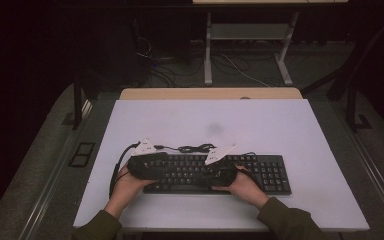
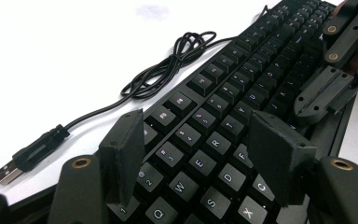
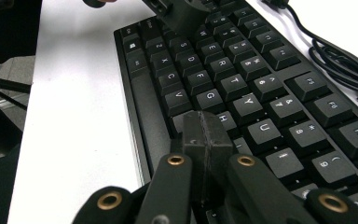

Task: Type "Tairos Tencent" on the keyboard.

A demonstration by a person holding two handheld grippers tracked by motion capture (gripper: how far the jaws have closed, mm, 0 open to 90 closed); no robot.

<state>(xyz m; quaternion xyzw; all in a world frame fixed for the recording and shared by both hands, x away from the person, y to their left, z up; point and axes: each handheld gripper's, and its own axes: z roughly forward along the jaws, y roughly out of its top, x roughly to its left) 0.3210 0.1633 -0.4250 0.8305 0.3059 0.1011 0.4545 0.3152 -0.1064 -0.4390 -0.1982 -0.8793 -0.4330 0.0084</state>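
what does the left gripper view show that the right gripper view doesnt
Left gripper view: the cable's USB plug lying on the white table, and the left hand-held gripper with its jaws apart over the letter keys. Right gripper view: the right hand-held gripper with jaws pressed together, and the keyboard's spacebar. Both: the black keyboard and its coiled cable.

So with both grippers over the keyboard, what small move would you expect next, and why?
Probably the right gripper dips to tap a key: its jaws are shut into one tip poised above the keyboard near H and J. The left gripper hangs open over the E, R, D keys, gripping nothing. That's only a guess.
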